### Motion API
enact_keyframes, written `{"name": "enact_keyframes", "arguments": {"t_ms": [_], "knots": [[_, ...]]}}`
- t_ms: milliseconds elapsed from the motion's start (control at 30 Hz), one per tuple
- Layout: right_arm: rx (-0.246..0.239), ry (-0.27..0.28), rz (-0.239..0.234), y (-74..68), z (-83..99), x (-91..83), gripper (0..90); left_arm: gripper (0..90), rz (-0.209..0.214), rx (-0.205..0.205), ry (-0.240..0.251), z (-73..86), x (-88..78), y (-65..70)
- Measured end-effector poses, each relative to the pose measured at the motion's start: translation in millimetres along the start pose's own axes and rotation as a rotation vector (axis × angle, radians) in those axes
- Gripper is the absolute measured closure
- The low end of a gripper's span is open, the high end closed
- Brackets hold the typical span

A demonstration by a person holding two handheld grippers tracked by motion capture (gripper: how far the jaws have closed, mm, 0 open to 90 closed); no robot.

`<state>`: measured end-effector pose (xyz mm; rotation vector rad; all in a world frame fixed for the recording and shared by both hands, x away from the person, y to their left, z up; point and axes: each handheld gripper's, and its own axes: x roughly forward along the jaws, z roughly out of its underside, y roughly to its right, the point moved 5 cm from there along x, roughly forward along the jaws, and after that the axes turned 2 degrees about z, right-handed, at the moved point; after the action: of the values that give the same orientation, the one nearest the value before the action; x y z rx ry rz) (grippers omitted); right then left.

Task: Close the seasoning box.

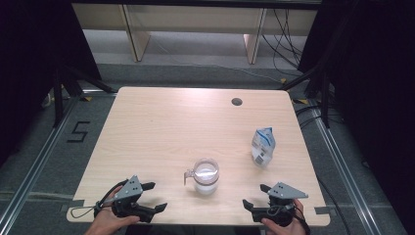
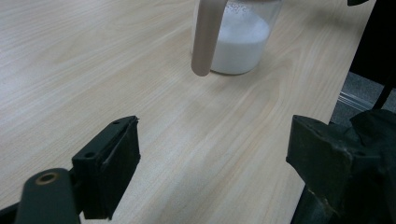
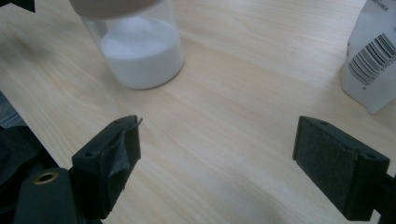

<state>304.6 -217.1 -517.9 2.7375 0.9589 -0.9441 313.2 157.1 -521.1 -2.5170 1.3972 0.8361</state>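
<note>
Leftmost, the left gripper (image 1: 152, 197) rests low at the near edge of the pale wood-grain table (image 1: 161, 127), jaws spread wide with nothing between them. Centre, a clear round jar (image 1: 206, 176) holds white powder. Right, a crinkled white pouch (image 1: 263, 147) stands upright; the right gripper (image 1: 255, 196) gapes empty.

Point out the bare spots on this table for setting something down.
The whole far and left table is bare, behind the jar of white powder. A smaller gap lies between jar and white pouch. The near edge is crowded by left gripper and right gripper.
</note>
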Motion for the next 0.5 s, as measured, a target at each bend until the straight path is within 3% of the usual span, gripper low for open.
{"name": "enact_keyframes", "arguments": {"t_ms": [333, 467, 500], "knots": [[-0.001, -0.003, -0.003, 0.2, 1.0, 0.3, 15.9, 16.6, 0.009, 0.005, 0.011, -0.6, 0.7, -0.6], [-0.019, 0.004, -0.002, 2.1, 0.4, 1.1, 15.9, 16.6, 0.004, -0.004, 0.003, -0.2, 0.4, -0.8], [-0.020, 0.004, -0.001, 2.5, 0.5, 1.3, 15.9, 16.6, 0.006, -0.022, 0.006, 0.0, 0.8, 0.1]]}}
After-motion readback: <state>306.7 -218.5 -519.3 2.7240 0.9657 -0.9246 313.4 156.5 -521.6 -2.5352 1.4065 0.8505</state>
